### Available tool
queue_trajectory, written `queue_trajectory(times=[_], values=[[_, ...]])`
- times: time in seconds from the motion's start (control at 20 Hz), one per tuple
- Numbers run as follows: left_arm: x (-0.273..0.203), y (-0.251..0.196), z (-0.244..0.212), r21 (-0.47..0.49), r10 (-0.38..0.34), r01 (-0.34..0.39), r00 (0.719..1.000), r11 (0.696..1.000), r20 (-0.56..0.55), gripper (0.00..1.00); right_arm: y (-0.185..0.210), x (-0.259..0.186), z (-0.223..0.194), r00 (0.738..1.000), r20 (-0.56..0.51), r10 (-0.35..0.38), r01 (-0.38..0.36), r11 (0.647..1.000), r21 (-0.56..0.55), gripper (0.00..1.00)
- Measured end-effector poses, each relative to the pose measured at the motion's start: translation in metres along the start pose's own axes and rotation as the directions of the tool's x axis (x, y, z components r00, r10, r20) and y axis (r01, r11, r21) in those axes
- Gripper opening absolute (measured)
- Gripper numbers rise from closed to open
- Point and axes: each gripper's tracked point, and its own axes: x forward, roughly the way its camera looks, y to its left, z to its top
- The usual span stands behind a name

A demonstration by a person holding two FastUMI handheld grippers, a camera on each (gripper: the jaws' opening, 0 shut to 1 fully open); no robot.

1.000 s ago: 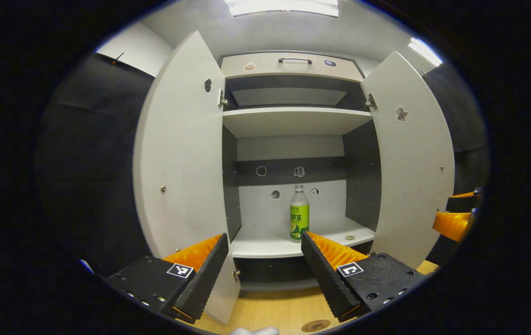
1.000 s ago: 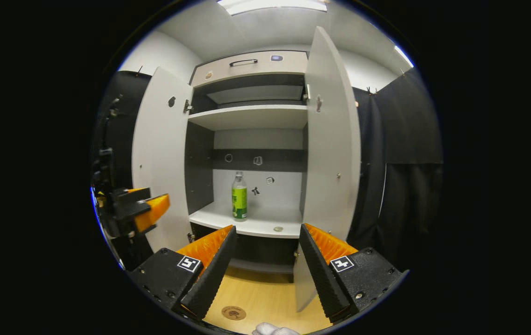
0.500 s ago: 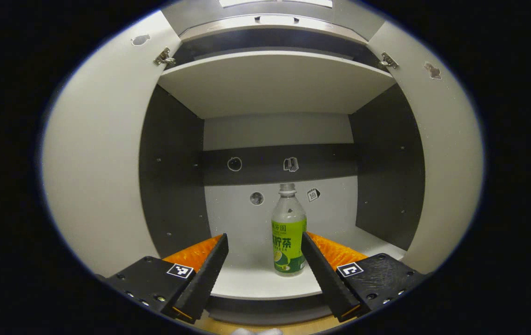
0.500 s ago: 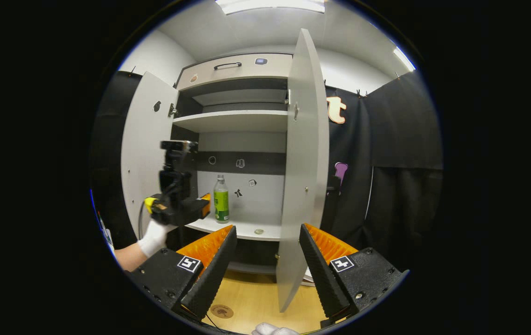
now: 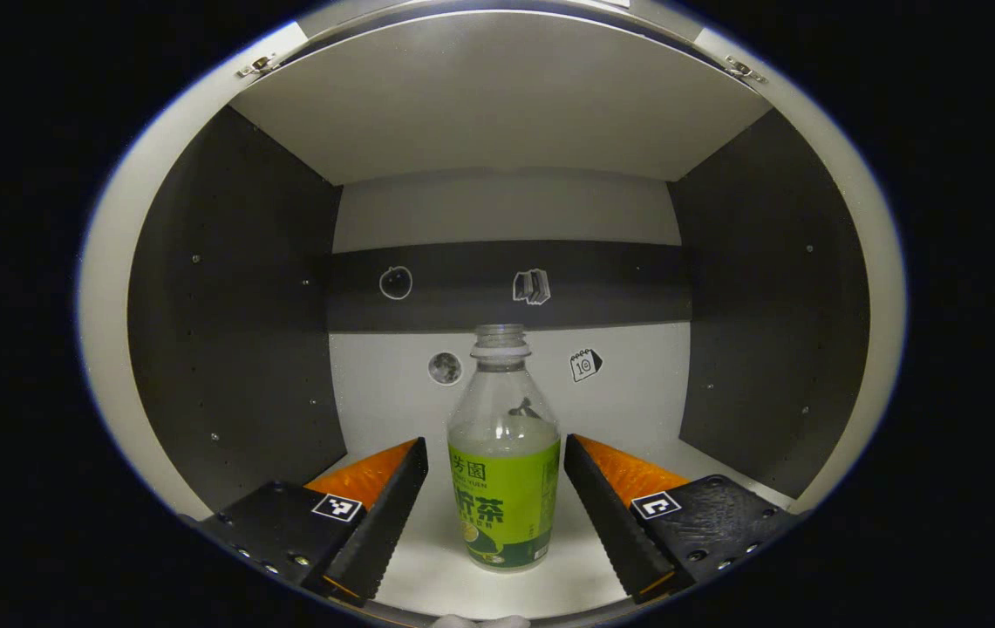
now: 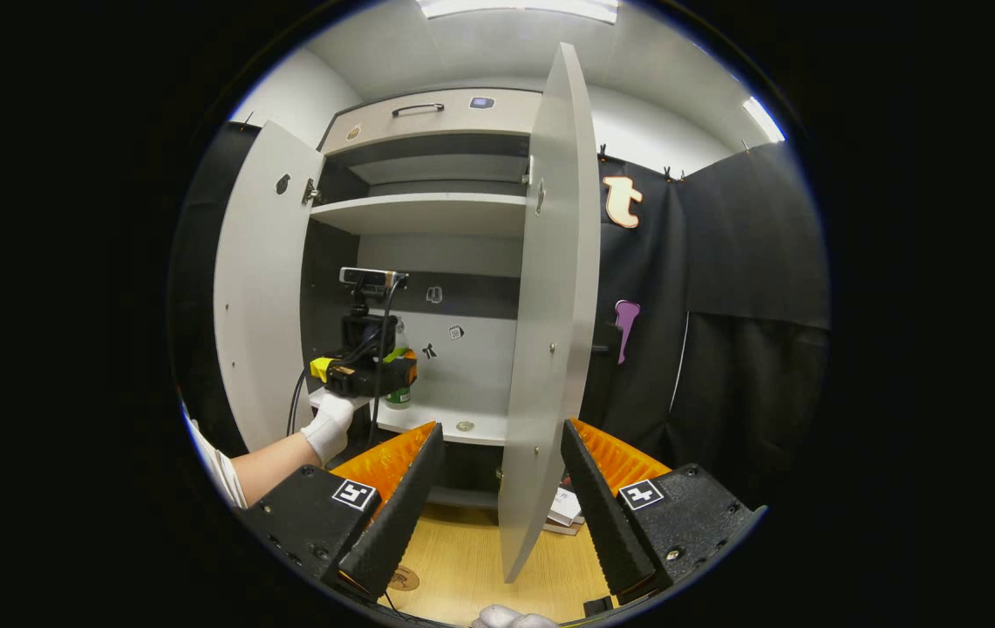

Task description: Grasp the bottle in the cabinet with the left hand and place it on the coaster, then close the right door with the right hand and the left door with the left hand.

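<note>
Left gripper view: green-labelled bottle [image 5: 504, 462] upright, lower centre, on the cabinet shelf [image 5: 427, 567], between the left gripper's [image 5: 495, 510] wide-spread fingers, not touched.

Right gripper view: right gripper [image 6: 497, 501] wide, empty; right door [image 6: 549, 305] centre, edge-on; coaster [image 6: 403, 577] at bottom.

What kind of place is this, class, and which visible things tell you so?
Probably a staged recording booth, not a real kitchen: black cloth wall, a nearly bare cabinet holding one bottle, and hand-held tongs.
</note>
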Motion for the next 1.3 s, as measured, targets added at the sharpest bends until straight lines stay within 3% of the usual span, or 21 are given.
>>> queue_trajectory(times=[0.15, 0.2, 0.3, 0.45, 0.75, 0.85, 1.1, 1.3], values=[[0.012, 0.002, -0.007, -0.008, 0.005, -0.006, 1.000, 1.000, -0.024, 0.95, 0.001, 0.002, -0.003, 1.000, -0.011, 0.017, -0.017, 1.000, -0.001, 0.83], [0.009, 0.002, -0.009, -0.003, 0.008, -0.008, 0.999, 1.000, -0.032, 0.93, 0.001, 0.002, -0.004, 1.000, -0.013, 0.020, -0.020, 1.000, 0.000, 0.83], [0.007, 0.003, -0.009, 0.006, 0.006, -0.006, 0.999, 1.000, -0.033, 0.74, 0.002, 0.000, -0.004, 1.000, -0.013, 0.026, -0.026, 1.000, 0.006, 0.83], [-0.009, -0.002, 0.006, 0.007, -0.023, 0.023, 1.000, 1.000, -0.007, 0.72, 0.004, -0.004, 0.003, 0.999, 0.008, 0.032, -0.032, 0.999, 0.010, 0.83], [-0.093, -0.012, 0.048, 0.009, -0.132, 0.132, 0.989, 0.991, 0.069, 0.69, 0.014, -0.020, 0.009, 0.998, 0.039, 0.052, -0.053, 0.998, 0.021, 0.83], [-0.124, -0.014, 0.049, 0.007, -0.168, 0.168, 0.983, 0.986, 0.072, 0.72, 0.017, -0.025, 0.007, 0.998, 0.039, 0.055, -0.056, 0.998, 0.028, 0.83], [-0.211, -0.023, 0.027, -0.006, -0.237, 0.237, 0.970, 0.971, 0.052, 0.72, 0.017, -0.041, -0.001, 0.998, 0.033, 0.046, -0.047, 0.998, 0.035, 0.83], [-0.264, -0.021, -0.010, 0.031, -0.248, 0.247, 0.969, 0.968, 0.010, 0.72, 0.017, -0.053, -0.012, 0.999, 0.020, 0.038, -0.038, 0.999, 0.032, 0.83]])
